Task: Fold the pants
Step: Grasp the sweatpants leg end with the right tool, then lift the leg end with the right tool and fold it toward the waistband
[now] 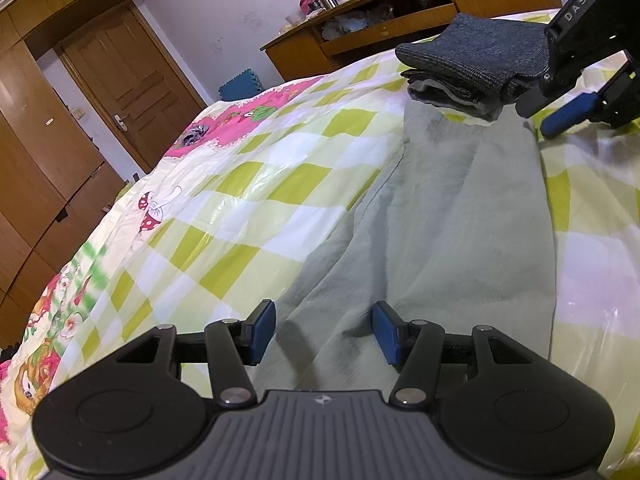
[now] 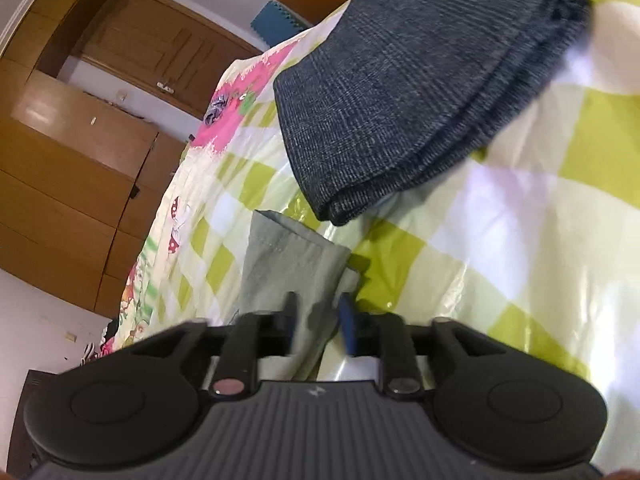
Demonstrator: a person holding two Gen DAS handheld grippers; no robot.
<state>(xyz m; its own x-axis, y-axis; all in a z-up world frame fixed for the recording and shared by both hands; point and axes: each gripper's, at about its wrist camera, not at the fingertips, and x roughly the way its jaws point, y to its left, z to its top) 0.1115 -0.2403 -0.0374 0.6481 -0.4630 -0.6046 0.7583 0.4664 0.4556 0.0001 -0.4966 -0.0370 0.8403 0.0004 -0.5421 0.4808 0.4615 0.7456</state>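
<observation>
Grey-green pants (image 1: 448,216) lie lengthwise on the checked bedspread (image 1: 248,184). My left gripper (image 1: 324,330) is open, its blue pads either side of the near end of the pants, low over the cloth. My right gripper (image 2: 318,322) is open, with a narrow gap between the jaws, over the far hem of the pants (image 2: 288,256); it also shows in the left wrist view (image 1: 576,92) at the far end of the pants. A folded dark grey garment (image 2: 404,84) lies just beyond the hem and shows in the left wrist view too (image 1: 472,60).
The bedspread has pink cartoon patches (image 1: 224,128) to the left. A wooden desk (image 1: 400,16) stands beyond the bed, a wooden door (image 1: 128,84) and wardrobe (image 1: 36,184) to the left. A blue foam mat (image 1: 240,86) leans by the desk.
</observation>
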